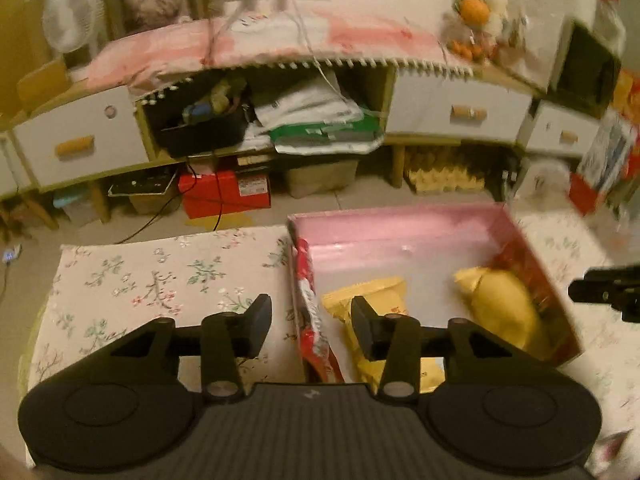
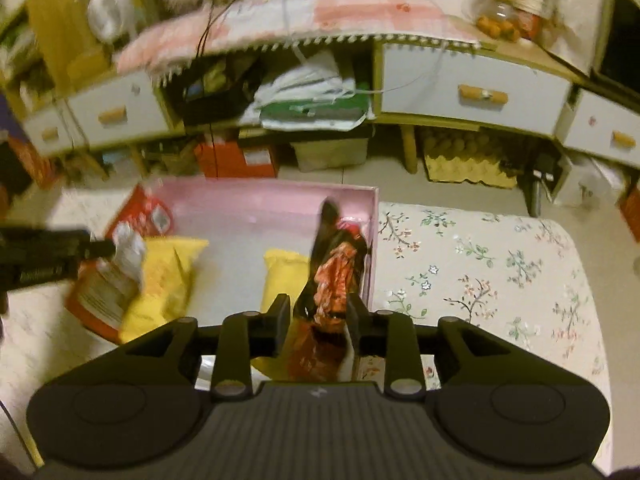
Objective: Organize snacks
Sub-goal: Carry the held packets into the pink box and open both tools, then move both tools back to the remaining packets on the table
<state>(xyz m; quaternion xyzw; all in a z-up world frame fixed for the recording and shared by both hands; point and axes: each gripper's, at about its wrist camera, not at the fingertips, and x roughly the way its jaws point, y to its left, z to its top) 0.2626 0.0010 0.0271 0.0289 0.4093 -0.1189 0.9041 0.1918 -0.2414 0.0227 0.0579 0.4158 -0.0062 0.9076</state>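
STEP: pack snacks into box (image 2: 280, 200) on desk (image 2: 480, 264) | RIGHT tongs (image 2: 318, 320): clamped on dark-red packet (image 2: 336, 264), upright at box's right wall | LEFT tongs (image 1: 311, 326): spread wide, empty, astride red packet (image 1: 310, 308) at left wall | ADVICE: lower fully, lay flat beside yellow bags (image 2: 280, 276), release gently.

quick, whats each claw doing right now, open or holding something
Left claw: open, holding nothing, hovering over the red snack packet at the pink box's edge.
Right claw: shut on the dark red-orange foil snack bag.
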